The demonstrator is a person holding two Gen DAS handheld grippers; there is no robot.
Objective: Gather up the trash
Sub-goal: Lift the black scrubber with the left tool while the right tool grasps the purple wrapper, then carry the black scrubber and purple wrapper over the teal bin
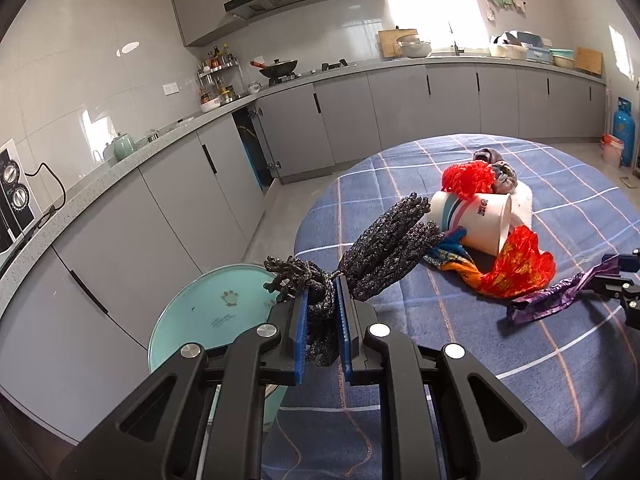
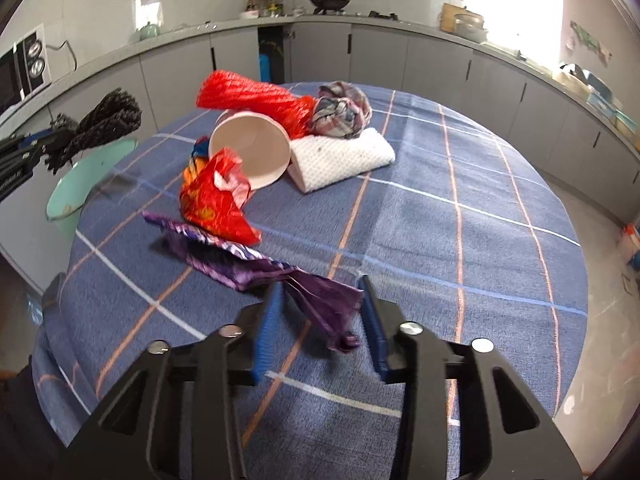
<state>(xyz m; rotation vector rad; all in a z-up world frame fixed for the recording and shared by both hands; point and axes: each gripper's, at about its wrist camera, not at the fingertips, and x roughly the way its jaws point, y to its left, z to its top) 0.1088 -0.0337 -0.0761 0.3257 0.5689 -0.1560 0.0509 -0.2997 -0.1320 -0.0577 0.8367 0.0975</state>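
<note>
**Asker:** As seen from the left wrist, what is held, and where?

**Describer:** A black mesh net point(image 1: 380, 256) is clamped between the blue pads of the left gripper point(image 1: 322, 312), jaws nearly together, the net bunched between them. It is held just above the table's near edge, partly over a pale green bin point(image 1: 192, 320) that stands beside the table point(image 1: 520, 340), probably so the net can be dropped in. Further onto the table a paper cup point(image 1: 476, 220) is seen on its side among a red mesh bag point(image 1: 468, 176) and a red wrapper point(image 1: 516, 268).

**Asker:** And from the right wrist?

**Describer:** A purple wrapper point(image 2: 256, 260) is seen flat on the table's near side, one crumpled end lying between the pads of the right gripper point(image 2: 322, 312). The jaws are partly apart; the left pad seems to touch the foil, the right pad stands clear, so no firm grip is judged yet. Beyond the wrapper, toward the table's middle, the cup, a folded white cloth point(image 2: 340, 156) and a checked rag point(image 2: 340, 112) are heaped together. The bin is seen off the table's left edge.
</note>
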